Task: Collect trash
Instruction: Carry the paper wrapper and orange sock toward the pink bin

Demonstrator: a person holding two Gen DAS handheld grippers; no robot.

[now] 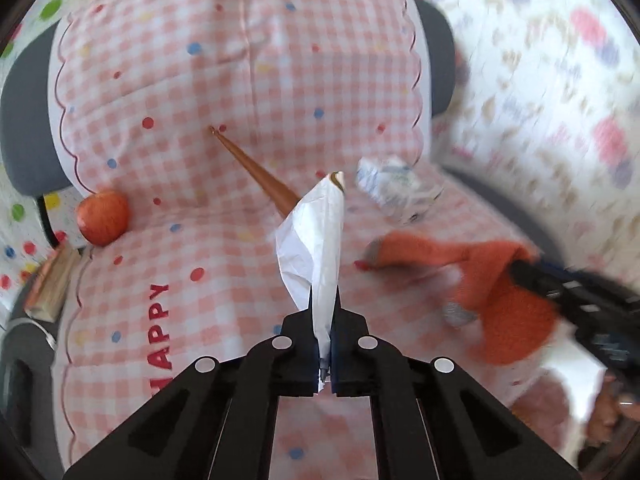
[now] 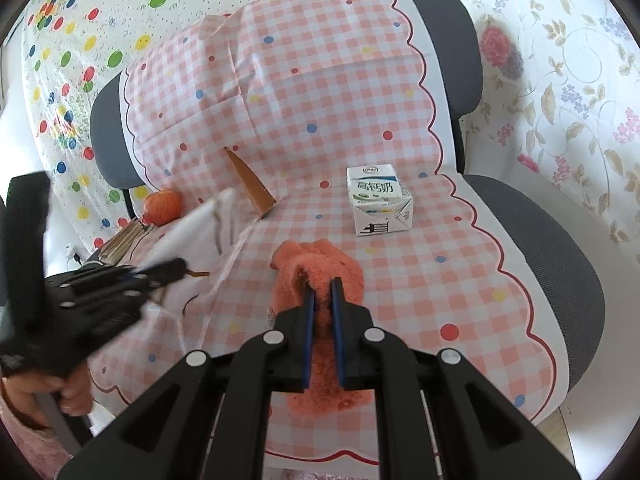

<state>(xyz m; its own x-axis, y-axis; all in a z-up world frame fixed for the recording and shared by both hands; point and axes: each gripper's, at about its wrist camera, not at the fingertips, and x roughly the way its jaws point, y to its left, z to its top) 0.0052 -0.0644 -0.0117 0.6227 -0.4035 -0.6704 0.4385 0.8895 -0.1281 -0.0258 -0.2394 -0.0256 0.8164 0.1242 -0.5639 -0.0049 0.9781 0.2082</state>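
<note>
White paper wrapper point(image 1: 316, 248) was clamped between the closed jaws of the left gripper point(image 1: 325, 300), standing clear above the checked cloth point(image 1: 248, 60), judged lifted for disposal. Right gripper point(image 2: 322, 284) was clamped on the orange sock point(image 2: 320, 268). Milk carton point(image 2: 378, 200) lay well beyond it, untouched.

"HAPPY" in red on the checked cloth point(image 1: 224, 80), "高钙奶" on milk carton point(image 2: 378, 204)

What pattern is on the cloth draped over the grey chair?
Pink-and-white checked cloth with coloured dots, clearest in the right wrist view.
</note>
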